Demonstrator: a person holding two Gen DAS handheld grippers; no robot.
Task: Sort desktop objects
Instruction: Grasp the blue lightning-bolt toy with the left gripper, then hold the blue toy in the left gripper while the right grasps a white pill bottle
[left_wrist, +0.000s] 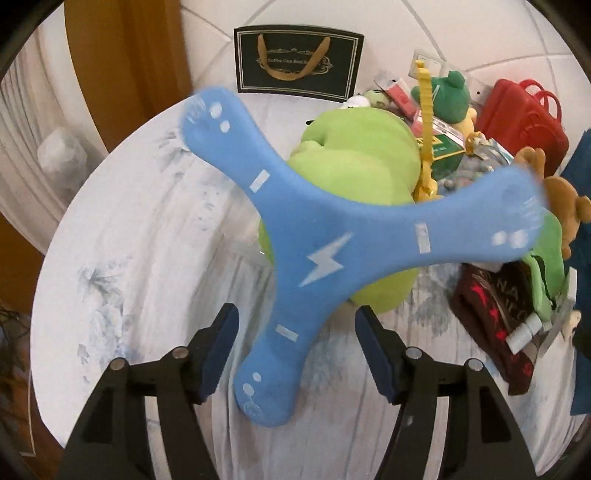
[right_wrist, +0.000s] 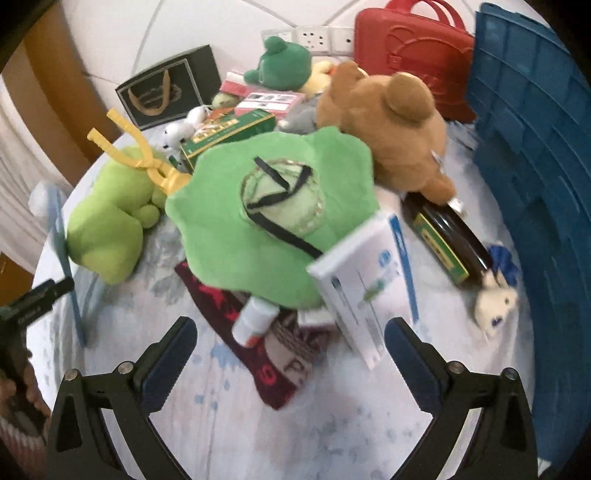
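Note:
A blue three-armed boomerang (left_wrist: 314, 243) with a white lightning mark fills the left wrist view, blurred, its lower arm between the fingers of my open left gripper (left_wrist: 295, 354); the pads do not touch it. In the right wrist view it shows edge-on at the far left (right_wrist: 62, 251). My right gripper (right_wrist: 291, 354) is open and empty above the table, in front of a white and blue box (right_wrist: 365, 280), a white tube (right_wrist: 255, 321) and a dark red cloth (right_wrist: 280, 365). A green lotus-leaf plush (right_wrist: 273, 214) lies over the pile.
A round white table (left_wrist: 147, 295) carries a lime green plush (left_wrist: 354, 166), a brown bear (right_wrist: 391, 122), a dark green frog plush (right_wrist: 284, 62), a yellow plastic tool (right_wrist: 147, 162), green boxes (right_wrist: 229, 136) and a dark bottle (right_wrist: 447, 236). A red case (right_wrist: 410, 55) and a blue crate (right_wrist: 535, 155) stand at the right. A black bag (left_wrist: 299, 62) stands at the back.

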